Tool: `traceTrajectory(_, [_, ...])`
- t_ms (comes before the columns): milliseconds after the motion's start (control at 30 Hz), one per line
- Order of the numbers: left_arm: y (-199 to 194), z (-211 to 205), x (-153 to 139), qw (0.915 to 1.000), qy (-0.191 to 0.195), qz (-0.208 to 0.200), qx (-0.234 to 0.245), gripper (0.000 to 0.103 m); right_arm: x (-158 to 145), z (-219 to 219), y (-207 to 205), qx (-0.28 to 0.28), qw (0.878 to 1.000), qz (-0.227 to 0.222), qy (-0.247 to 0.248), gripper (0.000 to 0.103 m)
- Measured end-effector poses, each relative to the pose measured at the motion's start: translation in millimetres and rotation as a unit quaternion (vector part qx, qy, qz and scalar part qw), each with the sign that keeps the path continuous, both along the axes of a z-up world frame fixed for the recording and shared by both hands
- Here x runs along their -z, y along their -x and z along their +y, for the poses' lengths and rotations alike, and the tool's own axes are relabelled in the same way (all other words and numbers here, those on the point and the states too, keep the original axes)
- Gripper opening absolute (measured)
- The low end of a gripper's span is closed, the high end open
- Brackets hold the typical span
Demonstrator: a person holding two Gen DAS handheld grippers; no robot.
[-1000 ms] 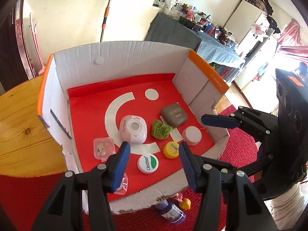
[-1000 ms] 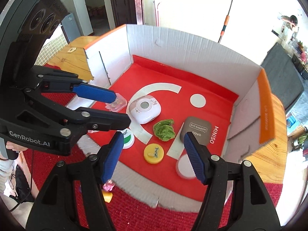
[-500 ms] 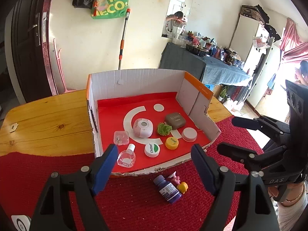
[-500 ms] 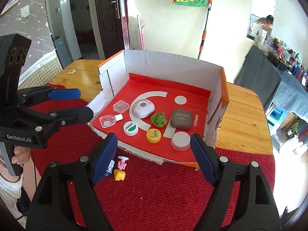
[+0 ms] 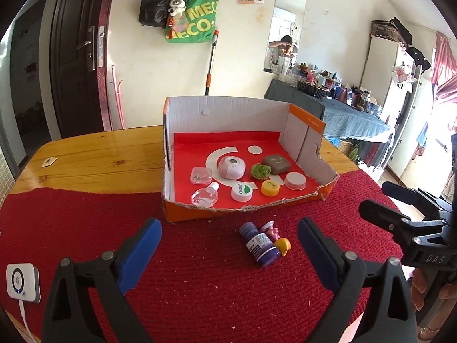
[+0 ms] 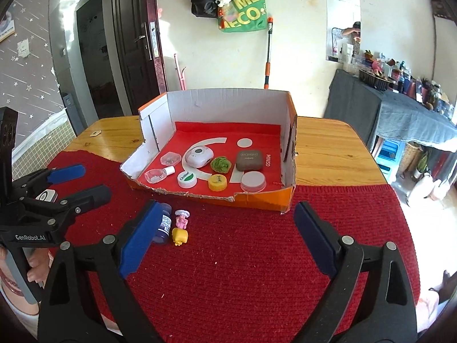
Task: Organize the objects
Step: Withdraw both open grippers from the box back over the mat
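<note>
The cardboard box [image 5: 228, 114] stands on the table [image 5: 100, 154] with its near wall cut low, so small things can be put in from the front. Inside, on the red floor, the collected things lie in loose rows: a clear small bottle [image 5: 205, 195] at the near left, a white jar with a green label [image 5: 242, 192], a yellow cap [image 5: 270, 187], a white round lid [image 5: 295, 180], and behind them a pink-white round case [image 5: 231, 167], a green crumpled piece [image 5: 260, 170] and a grey eyeshadow case [image 5: 276, 164].

Three things are not yet inside. A purple bottle [image 5: 261, 245] lies on its side on the red knitted cloth [image 5: 200, 271], just in front of the box, with a pink toy [image 5: 271, 229] and a yellow toy [image 5: 282, 246] touching or just beside it.

The left gripper [image 5: 230, 253] and the right gripper [image 6: 225, 237] both hang above the cloth, near these three. The jaws of each are opening and wide apart, with nothing between them. Probably this readies them for the next pick.
</note>
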State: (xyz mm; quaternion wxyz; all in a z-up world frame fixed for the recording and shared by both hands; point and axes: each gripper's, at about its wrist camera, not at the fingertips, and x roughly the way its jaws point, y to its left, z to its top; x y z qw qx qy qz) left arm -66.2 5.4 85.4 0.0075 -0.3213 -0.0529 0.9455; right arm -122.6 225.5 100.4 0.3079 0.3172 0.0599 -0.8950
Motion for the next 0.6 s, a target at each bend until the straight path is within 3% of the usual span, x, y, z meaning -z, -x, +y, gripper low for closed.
traceTrajectory(133, [-9.8, 0.0, 19.7, 0.9995, 0.008, -0.003, -0.031, 0.098, 19.5, 4.2, -1.4, 0.025, 1.0, -0.014, 0.005, 0.094])
traceTrajectory(600, [-12.2, 1.1, 60.6, 0.9979, 0.008, -0.05, -0.04, 0.098, 76.9, -0.4, 3.3, 0.04, 0.998, -0.045, -0.021, 0.094])
